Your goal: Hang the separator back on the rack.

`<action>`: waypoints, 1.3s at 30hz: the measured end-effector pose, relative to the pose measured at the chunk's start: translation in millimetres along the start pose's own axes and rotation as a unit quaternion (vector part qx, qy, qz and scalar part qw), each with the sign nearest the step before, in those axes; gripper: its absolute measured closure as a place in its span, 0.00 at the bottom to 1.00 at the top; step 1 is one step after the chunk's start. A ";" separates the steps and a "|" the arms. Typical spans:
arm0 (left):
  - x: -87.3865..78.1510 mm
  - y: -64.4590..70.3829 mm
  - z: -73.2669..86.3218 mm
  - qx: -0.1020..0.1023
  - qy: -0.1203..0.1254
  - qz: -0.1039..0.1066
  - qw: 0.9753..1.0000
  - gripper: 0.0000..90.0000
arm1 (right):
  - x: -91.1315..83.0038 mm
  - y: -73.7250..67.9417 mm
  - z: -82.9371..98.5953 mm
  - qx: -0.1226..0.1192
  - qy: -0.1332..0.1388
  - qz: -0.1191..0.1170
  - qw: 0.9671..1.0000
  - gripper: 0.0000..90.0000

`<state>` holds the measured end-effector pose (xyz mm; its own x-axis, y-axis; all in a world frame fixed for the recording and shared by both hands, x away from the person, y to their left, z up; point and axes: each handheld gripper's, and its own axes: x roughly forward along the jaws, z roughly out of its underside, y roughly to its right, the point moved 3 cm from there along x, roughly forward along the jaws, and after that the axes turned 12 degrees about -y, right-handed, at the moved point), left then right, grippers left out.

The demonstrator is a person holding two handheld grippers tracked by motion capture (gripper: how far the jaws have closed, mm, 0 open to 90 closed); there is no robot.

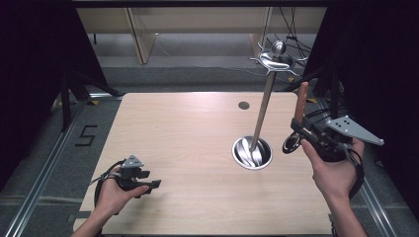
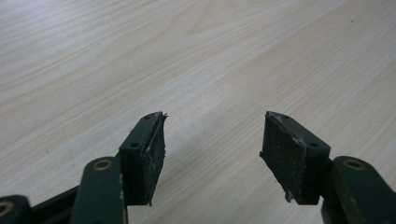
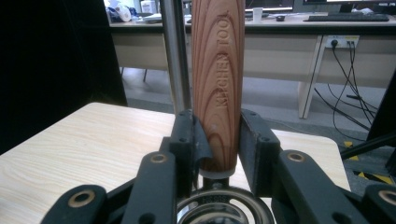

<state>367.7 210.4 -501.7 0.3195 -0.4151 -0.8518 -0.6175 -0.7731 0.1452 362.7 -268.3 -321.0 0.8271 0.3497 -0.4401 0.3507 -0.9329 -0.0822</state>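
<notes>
A light wood-grain tabletop (image 1: 188, 148) is seen from above, flanked by black curtains and grey floor marked with a "5". Near the front left corner, the left gripper (image 1: 148, 186) is held low over the bare surface in a person's left hand (image 1: 112, 195); in the left gripper view its jaws are spread wide, with nothing between the worn pads (image 2: 289, 156). Toward the right edge, a round steel base dish (image 1: 252, 152) is set on the tabletop, and from it a slim metal pole (image 1: 262, 111) rises at a tilt to a hook-ringed top (image 1: 275, 60) capped with a ball; the dish is seen to contain only the foot of the pole and reflections. Just beside the stand, above the right edge, the right gripper (image 1: 302, 129) is held in the right hand (image 1: 336, 173), its jaws pinched on the wooden handle (image 3: 218, 84) of a utensil stamped "KITCHEN TOOL", the handle pointing upward and a dark ring-shaped head (image 1: 291, 143) hanging below the jaws. Behind the far edge, desks, cables and a wall socket are visible.
</notes>
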 end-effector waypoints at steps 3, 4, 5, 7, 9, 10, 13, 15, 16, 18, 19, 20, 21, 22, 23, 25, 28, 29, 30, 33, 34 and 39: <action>0.0 0.1 -0.1 0.000 0.000 0.000 1.000 0.43 | -0.9 0.6 -2.3 -0.007 0.004 -0.001 1.000 0.77; 0.1 0.0 0.0 0.001 0.000 0.000 1.000 0.43 | -1.5 0.1 -3.4 -0.002 0.007 -0.003 1.000 0.77; 0.1 0.0 0.0 0.001 0.000 0.000 1.000 0.43 | -1.5 0.1 -3.4 -0.002 0.007 -0.003 1.000 0.77; 0.1 0.1 -0.1 0.001 0.000 0.000 1.000 0.43 | -2.8 1.2 -5.2 -0.006 0.011 0.000 1.000 0.77; 0.1 0.0 -0.1 0.000 0.000 0.000 1.000 0.43 | -4.4 0.8 -6.7 0.003 0.012 -0.001 1.000 0.77; 0.1 0.0 0.0 0.001 0.000 0.000 1.000 0.43 | -4.7 1.9 -7.9 -0.002 0.014 0.004 1.000 0.77; 0.1 0.0 0.0 0.000 -0.001 0.000 1.000 0.43 | -5.7 1.5 -8.8 0.000 0.016 0.001 1.000 0.77; 0.1 0.0 0.0 0.000 -0.001 0.000 1.000 0.43 | -6.9 1.7 -11.6 -0.003 0.021 0.000 1.000 0.77; 0.1 0.0 0.0 0.000 -0.001 0.000 1.000 0.43 | -6.9 1.7 -11.6 -0.003 0.021 0.000 1.000 0.77; 0.3 0.0 0.0 0.000 0.000 0.000 1.000 0.43 | -7.9 1.2 -13.2 -0.001 0.022 -0.001 1.000 0.77; 0.3 0.0 0.0 0.000 -0.001 0.000 1.000 0.43 | -7.9 0.6 -13.8 0.003 0.023 -0.002 1.000 0.77; 0.3 0.0 0.0 -0.001 0.000 0.000 1.000 0.43 | -7.6 0.7 -14.8 0.000 0.024 -0.004 1.000 0.77; 0.3 -0.1 0.1 0.000 -0.001 0.000 1.000 0.43 | -7.9 0.8 -15.3 -0.001 0.023 -0.003 1.000 0.77; 0.3 0.0 0.2 0.000 -0.001 0.001 1.000 0.43 | -8.3 0.0 -16.0 0.002 0.022 -0.003 1.000 0.77; 0.3 0.0 0.2 0.000 -0.001 0.001 1.000 0.43 | -8.3 0.0 -16.0 0.002 0.022 -0.003 1.000 0.77; 0.1 -0.1 0.1 0.000 0.000 0.001 1.000 0.43 | -7.5 0.6 -17.5 -0.004 0.029 -0.004 1.000 0.77; 0.3 -0.2 0.1 -0.001 0.000 0.001 1.000 0.43 | -8.5 -0.6 -18.6 0.002 0.026 -0.006 1.000 0.77; 0.3 -0.1 0.1 -0.001 0.000 0.001 1.000 0.43 | -8.9 -0.3 -19.4 -0.001 0.027 -0.006 1.000 0.77; 0.2 -0.1 0.1 -0.001 0.000 0.001 1.000 0.43 | -8.7 -0.2 -20.6 -0.003 0.028 -0.007 1.000 0.77; 0.0 -0.2 0.1 -0.001 0.000 0.001 1.000 0.43 | -8.3 -0.7 -21.5 -0.004 0.029 -0.012 1.000 0.77; 0.1 -0.2 0.1 -0.001 0.002 0.000 1.000 0.43 | -8.5 -0.3 -21.8 -0.009 0.028 -0.009 1.000 0.77; 0.2 -0.8 0.0 -0.003 0.004 -0.005 1.000 0.43 | -8.2 -1.6 -23.3 -0.011 0.028 -0.012 0.999 0.77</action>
<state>368.2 211.0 -502.0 0.3319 -0.4112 -0.8490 -0.6094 -0.7805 0.1397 365.5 -267.7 -296.5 0.8418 0.3764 -0.3868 0.3797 -0.9224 -0.0711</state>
